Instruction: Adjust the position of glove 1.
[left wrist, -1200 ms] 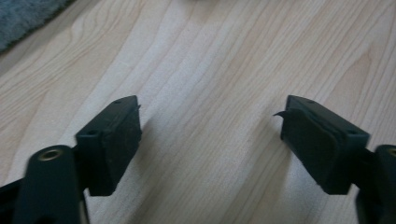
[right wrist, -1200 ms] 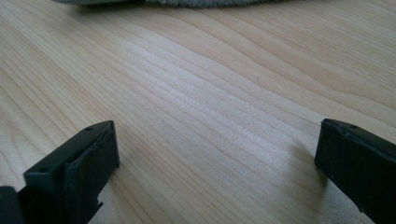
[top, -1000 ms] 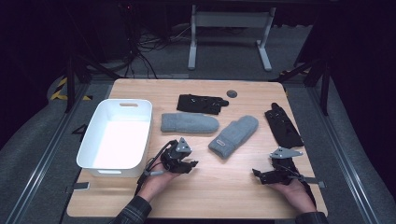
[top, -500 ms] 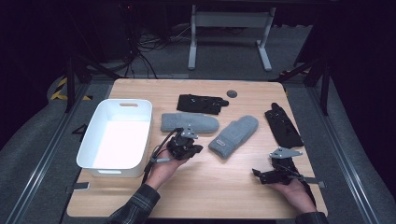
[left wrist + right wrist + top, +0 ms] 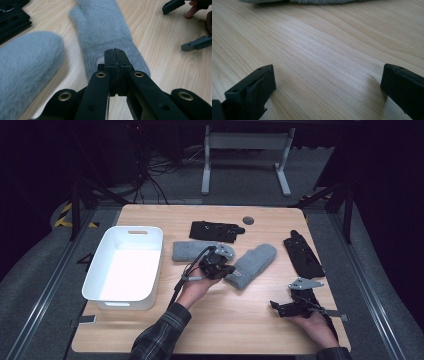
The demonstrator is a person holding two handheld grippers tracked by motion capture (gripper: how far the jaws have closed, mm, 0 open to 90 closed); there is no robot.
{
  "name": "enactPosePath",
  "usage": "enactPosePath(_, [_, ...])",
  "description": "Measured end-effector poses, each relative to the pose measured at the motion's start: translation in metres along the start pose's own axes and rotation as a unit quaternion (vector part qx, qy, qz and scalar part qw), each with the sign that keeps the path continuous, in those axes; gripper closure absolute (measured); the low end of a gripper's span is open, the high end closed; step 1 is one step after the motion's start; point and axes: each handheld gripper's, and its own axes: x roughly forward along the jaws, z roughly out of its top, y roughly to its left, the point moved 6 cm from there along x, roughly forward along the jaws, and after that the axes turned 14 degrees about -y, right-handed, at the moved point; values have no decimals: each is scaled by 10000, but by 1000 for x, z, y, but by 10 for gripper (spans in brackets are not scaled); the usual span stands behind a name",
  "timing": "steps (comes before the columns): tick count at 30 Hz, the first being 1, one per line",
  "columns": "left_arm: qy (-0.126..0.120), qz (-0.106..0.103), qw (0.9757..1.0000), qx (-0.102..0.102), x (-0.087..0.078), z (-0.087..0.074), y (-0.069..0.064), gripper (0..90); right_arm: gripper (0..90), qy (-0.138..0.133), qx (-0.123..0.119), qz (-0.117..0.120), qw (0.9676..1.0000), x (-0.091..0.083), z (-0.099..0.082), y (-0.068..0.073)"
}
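Observation:
Two grey mittens lie mid-table: one [image 5: 187,250] [image 5: 27,70] flat beside the bin, the other [image 5: 255,262] [image 5: 100,27] slanting to its right. My left gripper [image 5: 220,263] [image 5: 115,51] hovers between them, over the cuff end of the slanting mitten. Its jaws are pressed shut with nothing seen between them. My right gripper [image 5: 287,296] [image 5: 327,80] rests low over bare wood at the front right. It is open and holds nothing. The edge of a grey mitten [image 5: 324,1] shows beyond it.
A white bin [image 5: 95,280] stands at the table's left. One black glove [image 5: 216,230] [image 5: 12,17] lies behind the mittens, another [image 5: 302,254] at the right. A small dark disc [image 5: 248,220] sits near the back edge.
My left hand has moved away from the front edge and to the right, up to the mittens, and its jaws have shut. The right hand has stayed put.

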Motion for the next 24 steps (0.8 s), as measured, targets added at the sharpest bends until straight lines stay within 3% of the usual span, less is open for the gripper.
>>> enactPosePath(6, [94,29,9999,65,20,5,1,899,0,0,-1,0,10000,0,0,0])
enactPosePath(13, [349,-25,9994,73,39,-5,0,899,0,-1,-2,1,10000,0,0,0])
enactPosePath(24, [485,-168,9985,184,31,-11,-9,900,0,-1,-3,1,10000,0,0,0])
